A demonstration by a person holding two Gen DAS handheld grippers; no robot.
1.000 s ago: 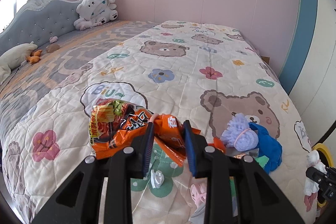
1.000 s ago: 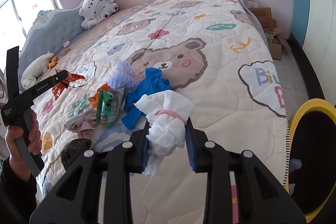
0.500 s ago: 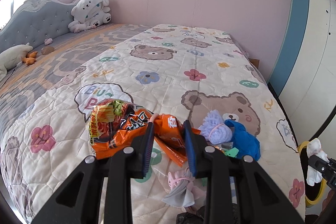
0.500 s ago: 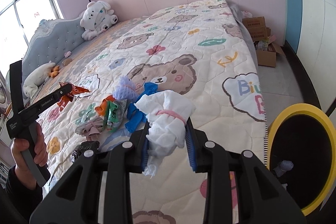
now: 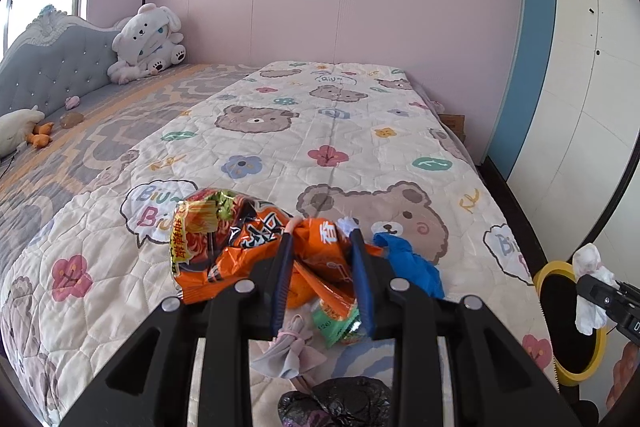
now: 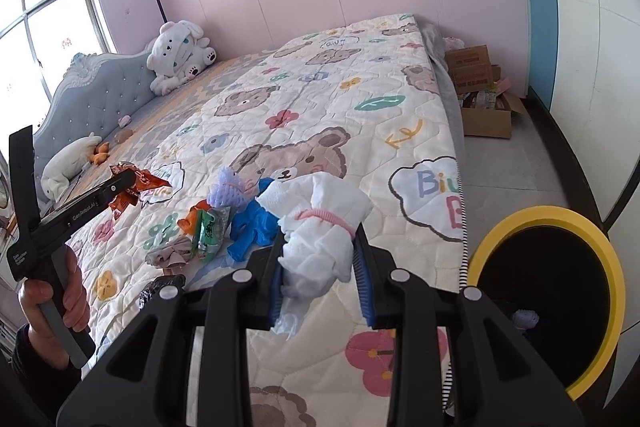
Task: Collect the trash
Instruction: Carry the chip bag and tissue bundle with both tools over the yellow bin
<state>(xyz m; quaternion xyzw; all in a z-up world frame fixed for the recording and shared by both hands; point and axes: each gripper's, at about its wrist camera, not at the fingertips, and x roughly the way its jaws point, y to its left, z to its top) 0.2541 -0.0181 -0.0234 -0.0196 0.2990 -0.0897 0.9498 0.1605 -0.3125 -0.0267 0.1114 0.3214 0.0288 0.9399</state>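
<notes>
The right gripper (image 6: 320, 267), fingers clamped on a tissue wad (image 6: 320, 223), hangs over the bed (image 6: 400, 115) edge; the bin (image 6: 548, 299) lies just right, nearer it. The left gripper (image 5: 324, 267) pinches an orange wrapper (image 5: 224, 247).

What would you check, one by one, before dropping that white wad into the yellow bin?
1. Right gripper shut on the white tissue bundle: ok.
2. Bundle over the opening of the yellow-rimmed bin: not ok from the right wrist view, the bin sits off to the right of it.
3. Room in the bin: ok, only one small item shows in the dark inside.
4. Left gripper shut on the orange noodle wrapper: ok.
5. Path to the bin free of the left gripper: ok, it is far off over the bed.
6. Trash left on the quilt: not ok, the blue glove and other pieces remain.
</notes>
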